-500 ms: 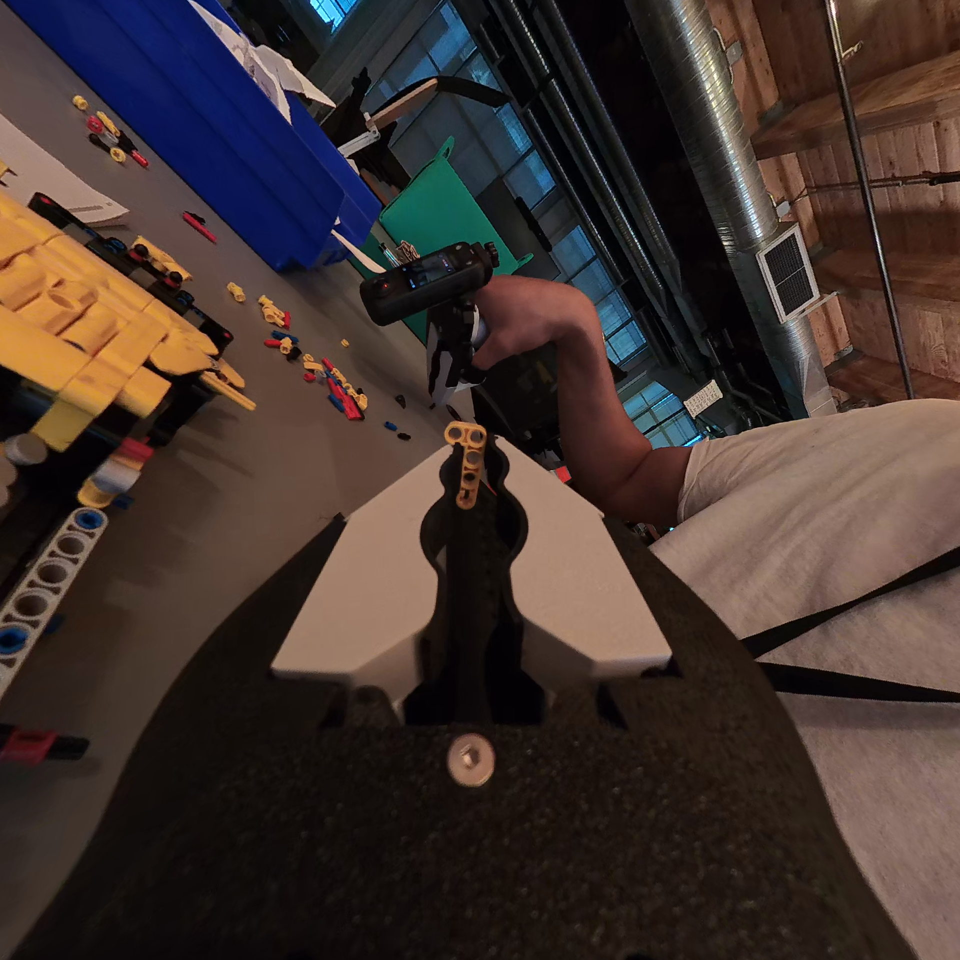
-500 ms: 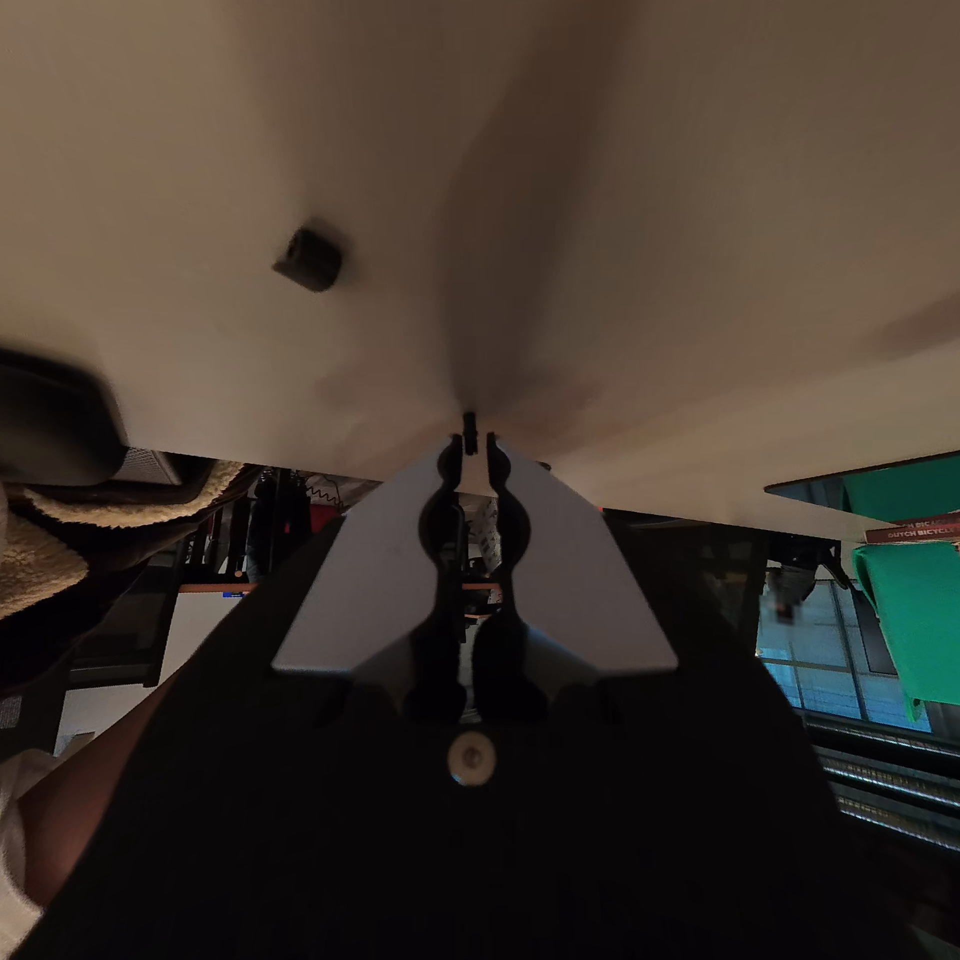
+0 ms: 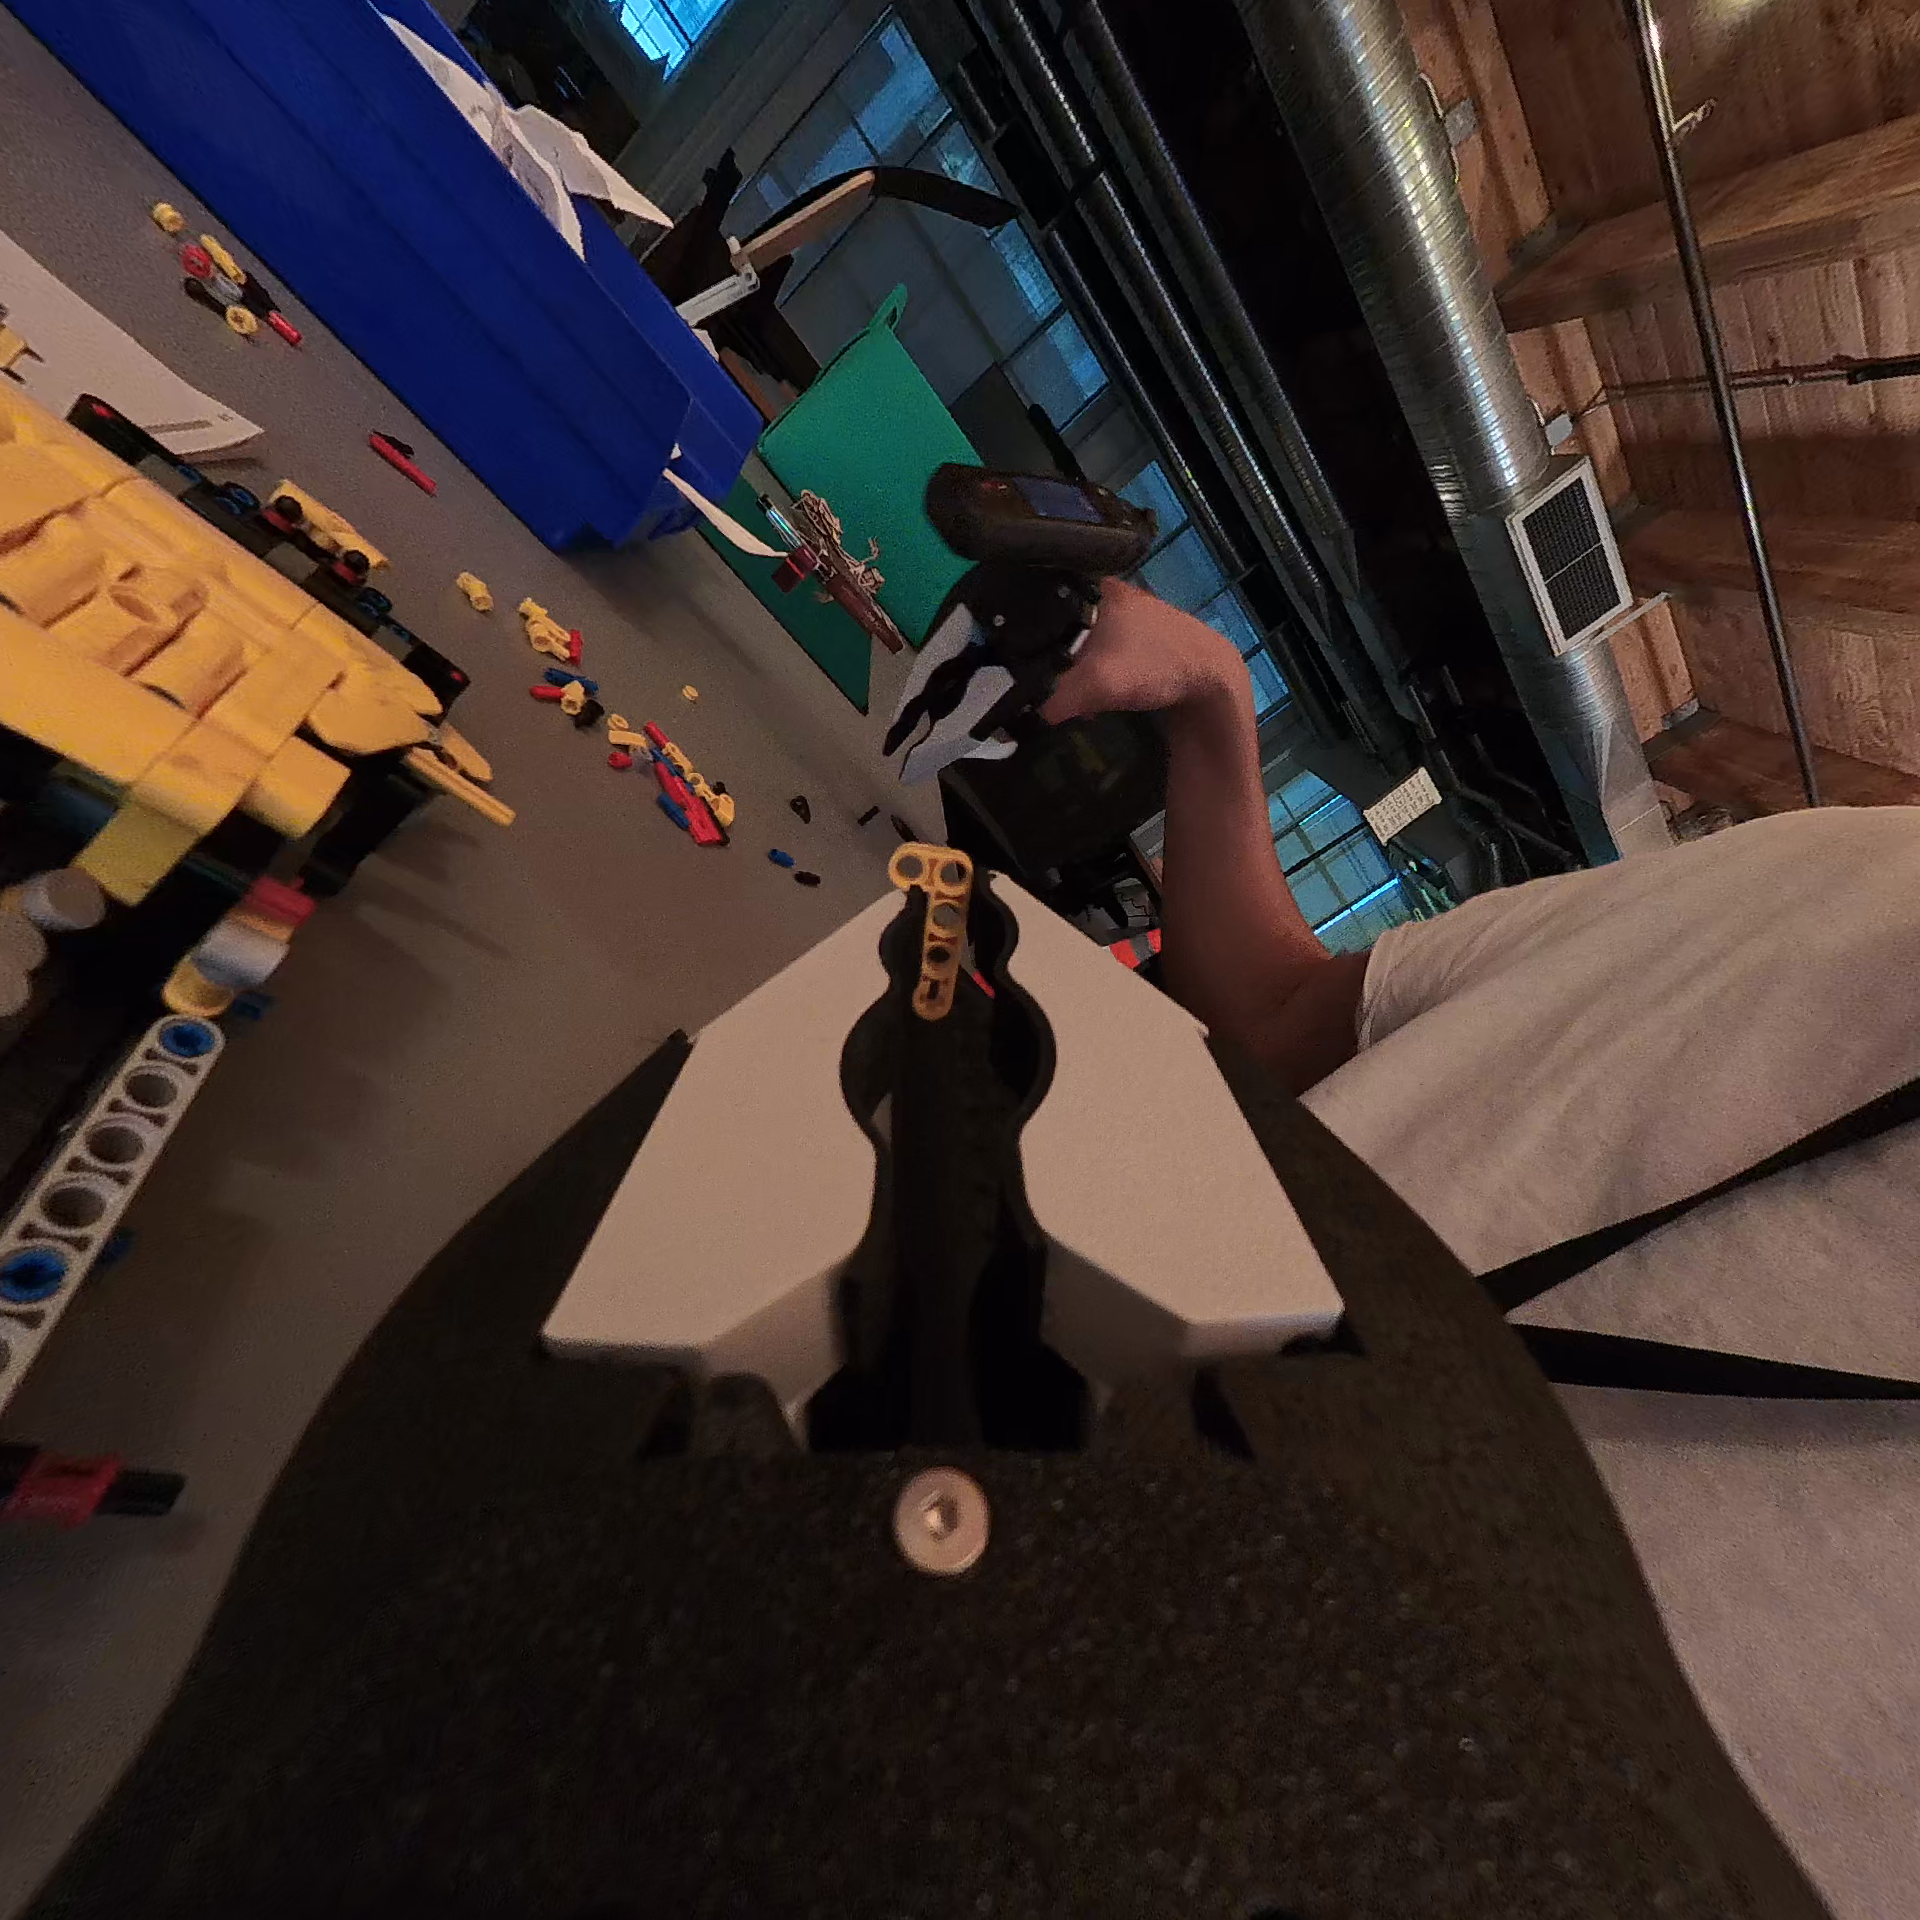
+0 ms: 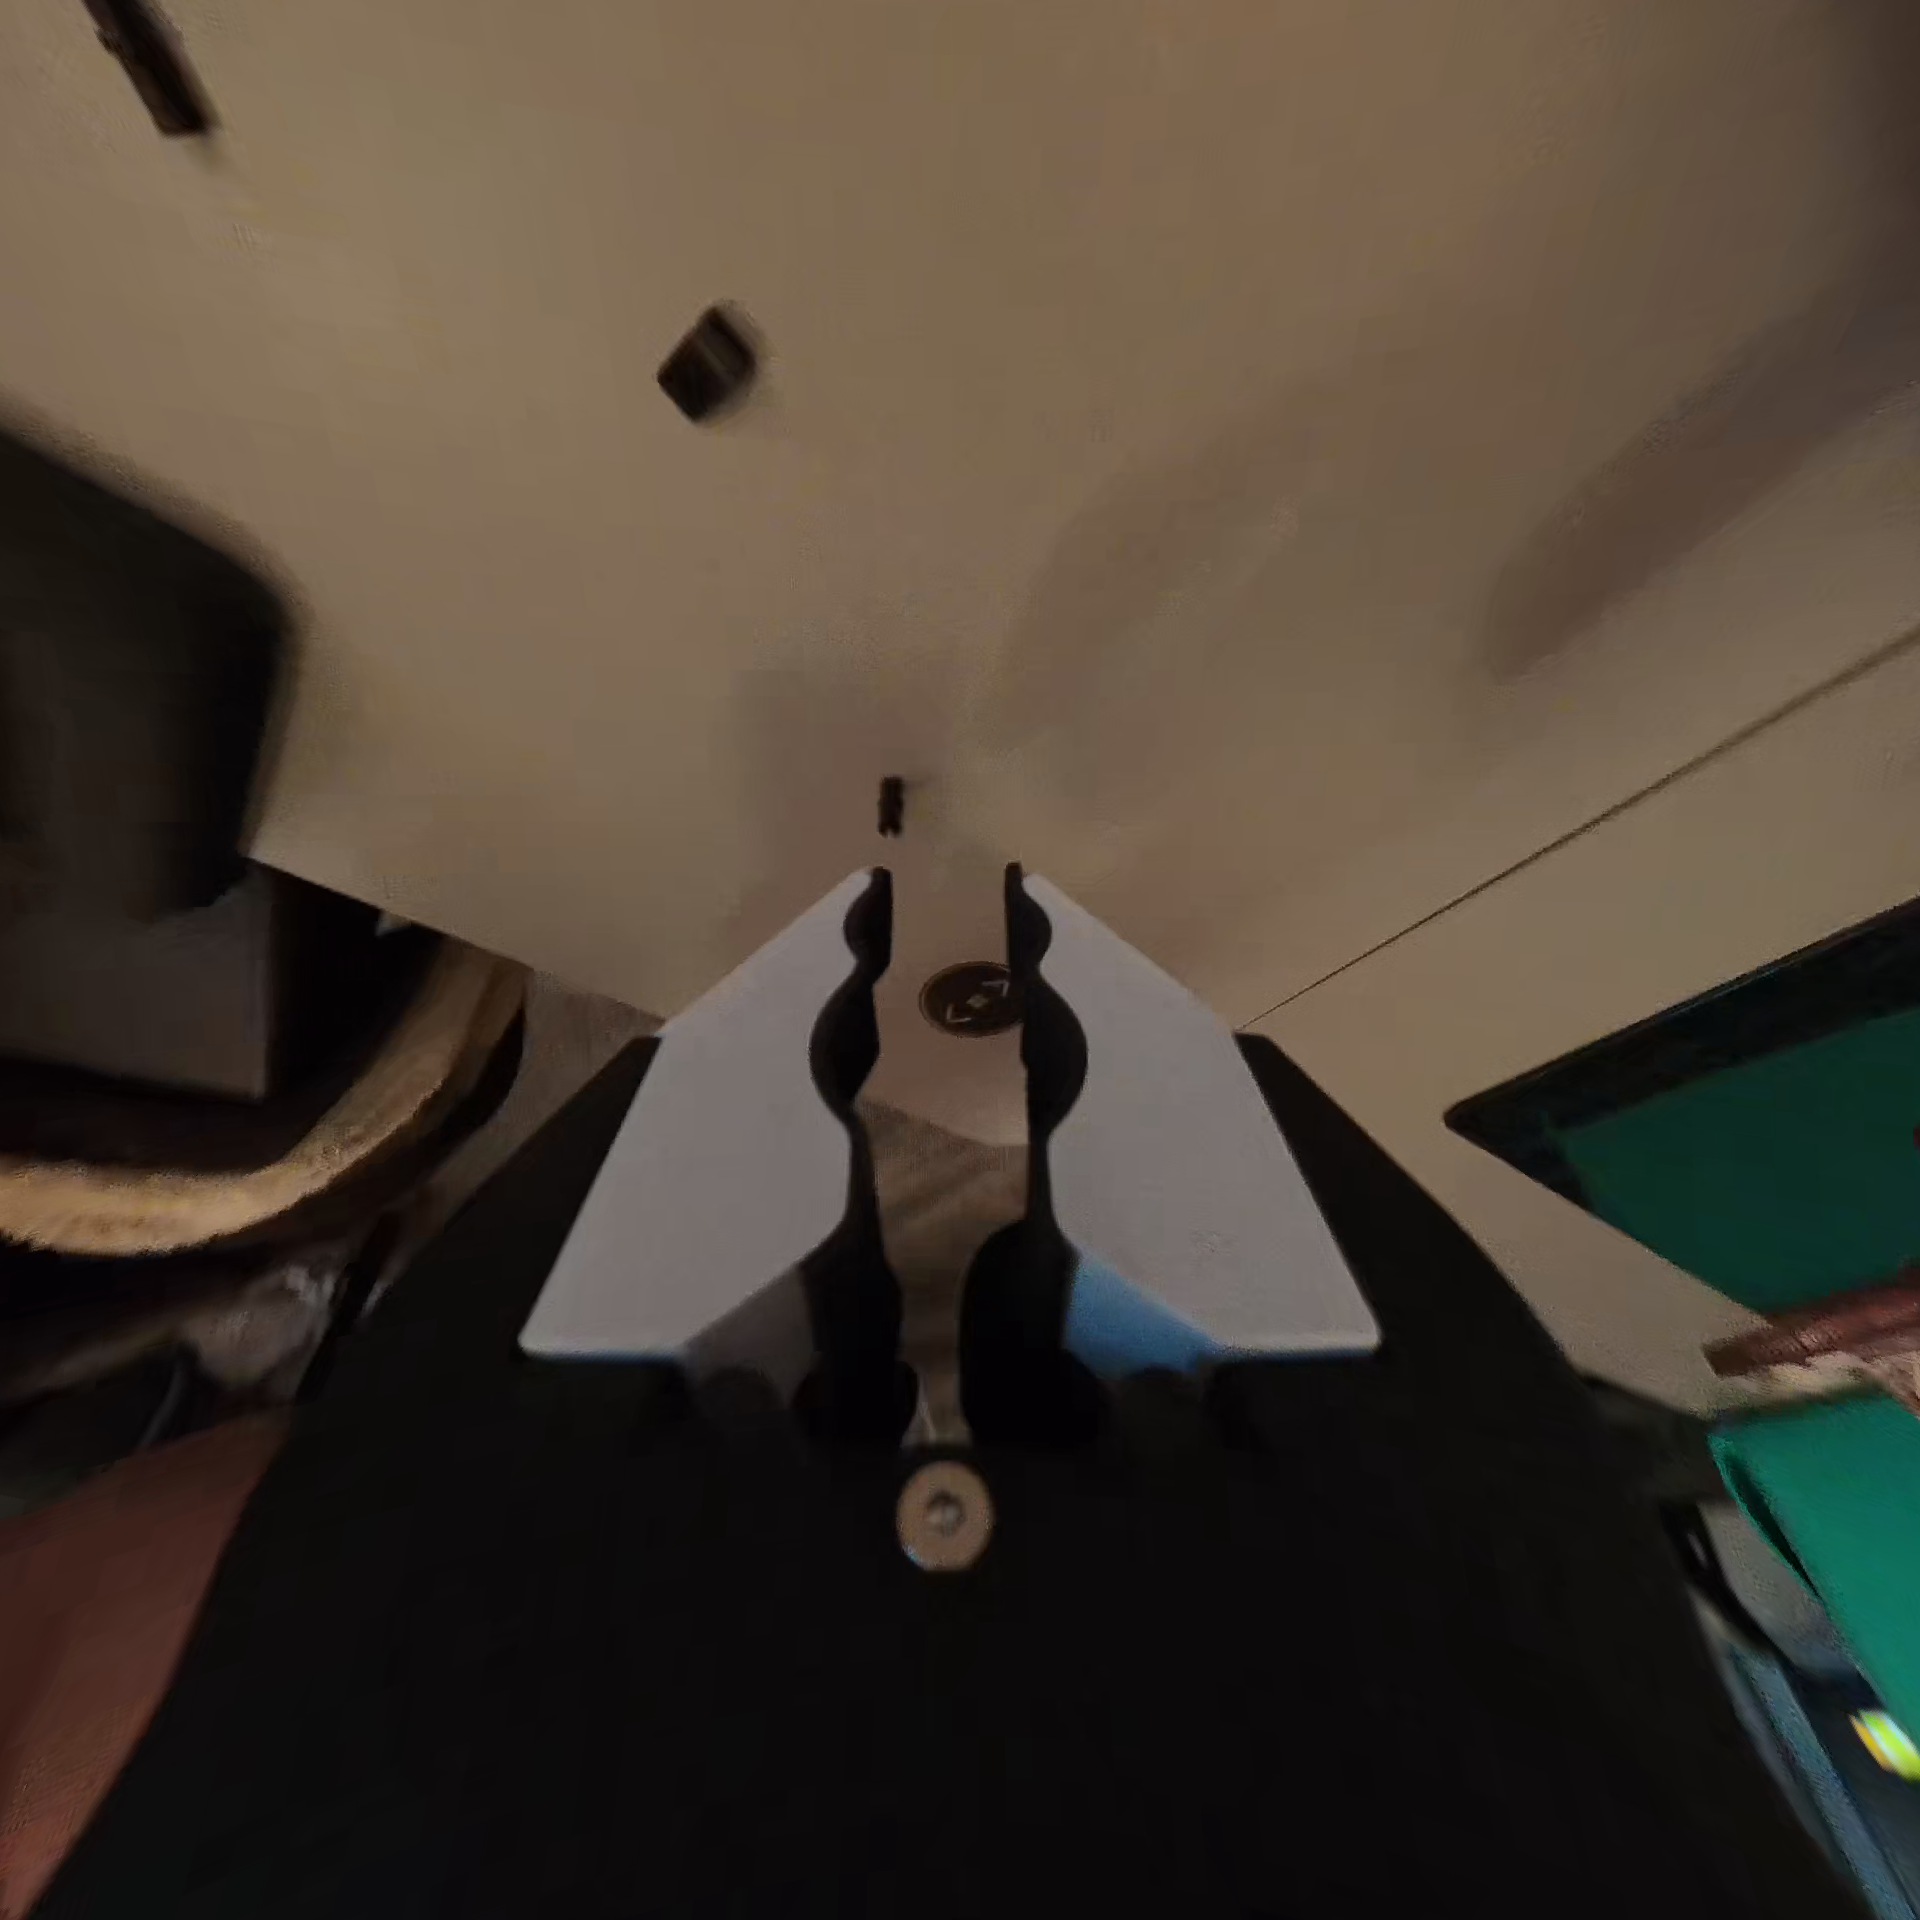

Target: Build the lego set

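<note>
Lego set (image 3: 187,665): a yellow and black model is seen on the grey table (image 3: 447,1039), well off to one side of the left jaws.

A small yellow holed beam (image 3: 935,925) is held clamped at the tips of the left gripper (image 3: 940,966), raised clear of the table, probably to receive a pin. The right gripper (image 4: 945,883) is held with jaws narrowly parted and empty; a tiny black pin (image 4: 889,805) lies just beyond them, likely the next pickup.

Yellow model (image 3: 156,665) cut off at left edge; small black piece (image 4: 889,806) too blurred to identify
</note>
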### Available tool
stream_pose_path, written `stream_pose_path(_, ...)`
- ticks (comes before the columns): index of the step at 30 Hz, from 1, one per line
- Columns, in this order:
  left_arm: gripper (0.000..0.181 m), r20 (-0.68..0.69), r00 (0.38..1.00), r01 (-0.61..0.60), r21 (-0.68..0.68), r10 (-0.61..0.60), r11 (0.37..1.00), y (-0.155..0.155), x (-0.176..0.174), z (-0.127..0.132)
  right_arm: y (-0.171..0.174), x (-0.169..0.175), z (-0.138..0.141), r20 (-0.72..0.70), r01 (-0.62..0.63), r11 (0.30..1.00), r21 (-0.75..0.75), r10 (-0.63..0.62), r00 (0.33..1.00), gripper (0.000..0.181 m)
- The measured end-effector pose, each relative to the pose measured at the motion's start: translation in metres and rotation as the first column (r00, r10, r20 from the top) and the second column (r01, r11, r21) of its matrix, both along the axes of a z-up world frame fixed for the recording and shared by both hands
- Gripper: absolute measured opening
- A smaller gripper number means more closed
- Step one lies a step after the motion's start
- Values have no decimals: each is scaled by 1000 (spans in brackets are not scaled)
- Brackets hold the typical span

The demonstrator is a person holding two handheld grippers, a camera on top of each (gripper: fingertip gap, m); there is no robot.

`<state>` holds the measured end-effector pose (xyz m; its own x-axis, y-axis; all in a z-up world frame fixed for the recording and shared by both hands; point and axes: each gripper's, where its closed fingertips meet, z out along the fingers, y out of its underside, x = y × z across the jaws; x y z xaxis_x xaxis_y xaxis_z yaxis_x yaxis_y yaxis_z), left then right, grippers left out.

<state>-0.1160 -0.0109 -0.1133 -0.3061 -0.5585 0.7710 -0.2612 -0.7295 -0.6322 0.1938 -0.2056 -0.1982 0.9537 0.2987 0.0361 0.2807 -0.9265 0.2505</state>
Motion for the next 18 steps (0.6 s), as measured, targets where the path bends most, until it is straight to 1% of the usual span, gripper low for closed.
stream_pose_path(1,8,1,1000,2,-1,-2,1000,0,0,0,-2,0,2,-40,13,997,80,-9,999,21)
stream_pose_path(3,8,5,1000,11,-2,-11,1000,-3,0,1,-4,-1,0,-141,39,966,255,-3,990,21)
stream_pose_path(4,8,8,1000,17,-2,-17,1000,-4,1,2,-7,3,-3,-152,46,947,319,3,988,21)
stream_pose_path(7,8,5,1000,22,9,-22,1000,-6,1,1,-18,2,-16,-184,66,904,422,15,983,26)
stream_pose_path(9,8,2,1000,23,16,-23,1000,-7,2,0,-17,1,-20,-153,32,872,488,50,987,23)
stream_pose_path(13,8,-1,1000,19,17,-19,1000,-6,2,-1,-9,-7,-23,-134,-8,836,548,97,986,20)
stream_pose_path(18,8,-7,1000,16,23,-16,1000,-5,1,-2,-5,-8,-29,-113,-46,849,526,123,986,16)
